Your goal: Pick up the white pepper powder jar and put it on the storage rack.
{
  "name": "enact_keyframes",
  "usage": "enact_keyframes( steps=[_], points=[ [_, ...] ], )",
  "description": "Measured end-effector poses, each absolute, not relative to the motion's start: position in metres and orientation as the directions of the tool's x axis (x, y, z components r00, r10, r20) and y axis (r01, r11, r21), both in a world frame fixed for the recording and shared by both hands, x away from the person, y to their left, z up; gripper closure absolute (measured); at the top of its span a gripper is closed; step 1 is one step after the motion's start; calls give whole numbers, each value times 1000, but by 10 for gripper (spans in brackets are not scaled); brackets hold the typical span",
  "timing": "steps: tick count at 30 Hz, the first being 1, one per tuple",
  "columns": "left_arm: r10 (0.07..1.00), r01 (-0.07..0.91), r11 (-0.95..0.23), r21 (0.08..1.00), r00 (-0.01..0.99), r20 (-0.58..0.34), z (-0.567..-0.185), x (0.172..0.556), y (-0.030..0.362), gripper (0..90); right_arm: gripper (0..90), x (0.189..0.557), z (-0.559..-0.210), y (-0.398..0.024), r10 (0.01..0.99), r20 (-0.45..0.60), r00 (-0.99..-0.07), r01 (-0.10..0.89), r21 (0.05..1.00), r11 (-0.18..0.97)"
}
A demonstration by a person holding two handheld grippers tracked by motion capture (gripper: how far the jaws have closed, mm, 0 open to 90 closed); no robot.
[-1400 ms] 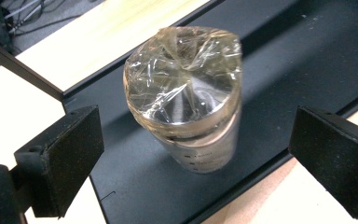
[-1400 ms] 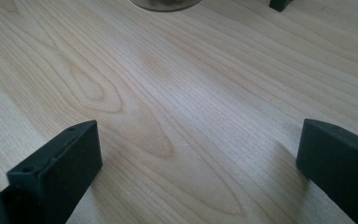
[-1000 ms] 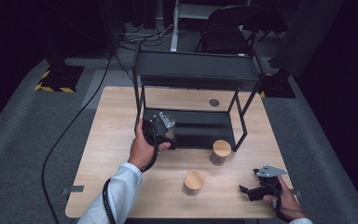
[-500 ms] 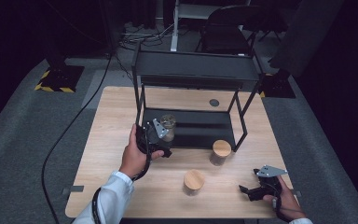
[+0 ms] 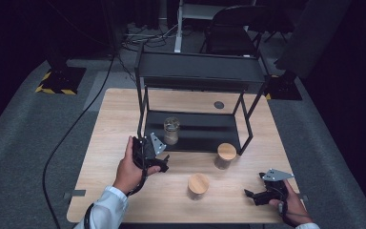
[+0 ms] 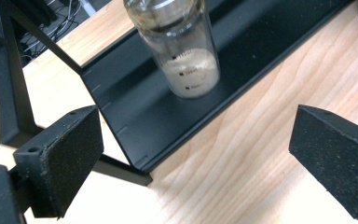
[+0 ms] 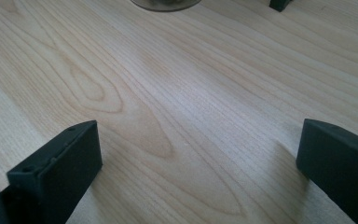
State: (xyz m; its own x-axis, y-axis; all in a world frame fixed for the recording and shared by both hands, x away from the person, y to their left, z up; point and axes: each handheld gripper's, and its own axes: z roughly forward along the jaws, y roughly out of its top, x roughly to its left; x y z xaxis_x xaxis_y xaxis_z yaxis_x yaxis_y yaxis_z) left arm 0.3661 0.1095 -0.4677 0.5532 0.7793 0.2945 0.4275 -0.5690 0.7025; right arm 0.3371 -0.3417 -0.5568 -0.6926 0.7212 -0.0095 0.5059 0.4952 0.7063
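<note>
- A pale wooden worktop (image 5: pixel 124 114) is seen from above, with dark floor around it.
- A black metal shelf rack (image 5: pixel 198 71) stands on the far half of the worktop; its low bottom shelf (image 5: pixel 200 131) sits just above the wood.
- A clear glass jar (image 5: pixel 171 130) is set upright on that bottom shelf, towards its left end, its long axis vertical and its open mouth pointing up. In the left gripper view the jar (image 6: pixel 179 46) is seen without a lid, with pale powder in its lower part and printed measuring marks on its side.
- Two more jars with wooden lids stand upright on the worktop: one (image 5: pixel 226 155) just beside the rack's front right leg, the other (image 5: pixel 198 186) nearer the person, in the middle.
- The left tool (image 5: pixel 164 163) is held just in front of the shelf's left end, near the lidless jar but apart from it. Its jaws are spread wide; nothing is held or touched between them.
- The right tool (image 5: pixel 249 194) is held low at the near right corner of the worktop, well apart from the jars. Its jaws are also spread wide over bare wood, gripping nothing.
</note>
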Motion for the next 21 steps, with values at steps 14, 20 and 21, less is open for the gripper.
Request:
enact_keyframes(
  steps=[14, 20, 21],
  points=[
    [758, 434, -605, 668, 569, 317, -504, 344, 121, 29, 0, 337, -557, -342, 721, -10, -693, 506, 707, 495],
    [753, 433, -606, 667, 582, 306, -514, 340, 127, 27, 0, 337, -557, -342, 721, -10, -693, 505, 707, 495],
    [752, 435, -607, 665, 585, 304, -516, 339, 127, 26, 0, 337, -557, -342, 721, -10, -693, 506, 707, 495]
  ],
)
